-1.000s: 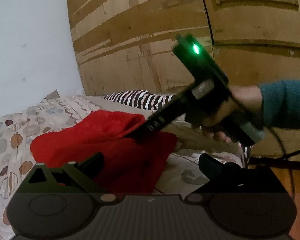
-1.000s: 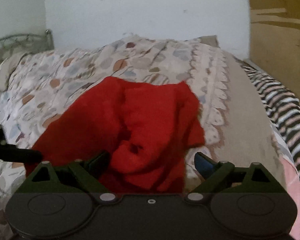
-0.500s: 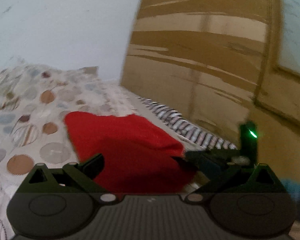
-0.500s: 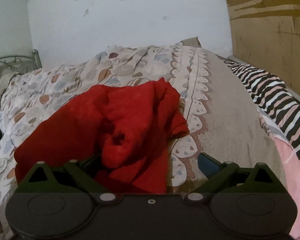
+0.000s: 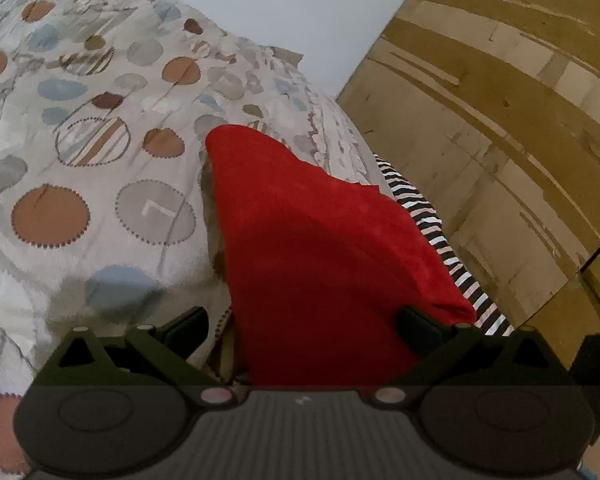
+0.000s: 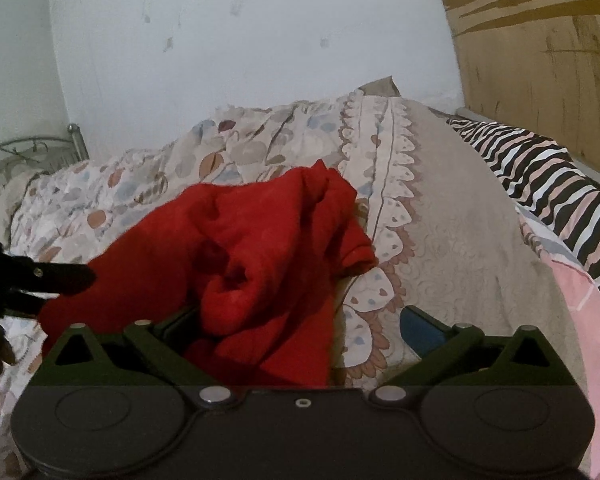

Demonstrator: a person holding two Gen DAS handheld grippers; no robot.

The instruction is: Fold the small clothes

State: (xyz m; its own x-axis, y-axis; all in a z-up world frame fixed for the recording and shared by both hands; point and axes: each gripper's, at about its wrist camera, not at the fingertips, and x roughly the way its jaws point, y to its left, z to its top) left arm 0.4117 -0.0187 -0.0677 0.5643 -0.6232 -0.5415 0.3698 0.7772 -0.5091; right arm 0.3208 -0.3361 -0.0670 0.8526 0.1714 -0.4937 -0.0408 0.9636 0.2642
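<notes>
We locate the red garment on the patterned bedspread, bunched and not yet flat, with one rolled lump near its middle and a loose corner toward the far right; in the left wrist view the same cloth runs as a long wedge straight ahead from the left gripper, its long axis along the fingers, narrowing toward the pillow end; both fingers stand wide apart with cloth lying between them, nothing clamped. The right gripper is likewise spread and grips nothing; the garment lies ahead and left of its centre, covering its left finger, while its right finger sits over bare bedspread. We judge the left gripper the better aligned for the next pinch; the right must shift leftward to reach the rolled lump. A striped blanket lies at the bed's right edge, beside a wooden panel.
</notes>
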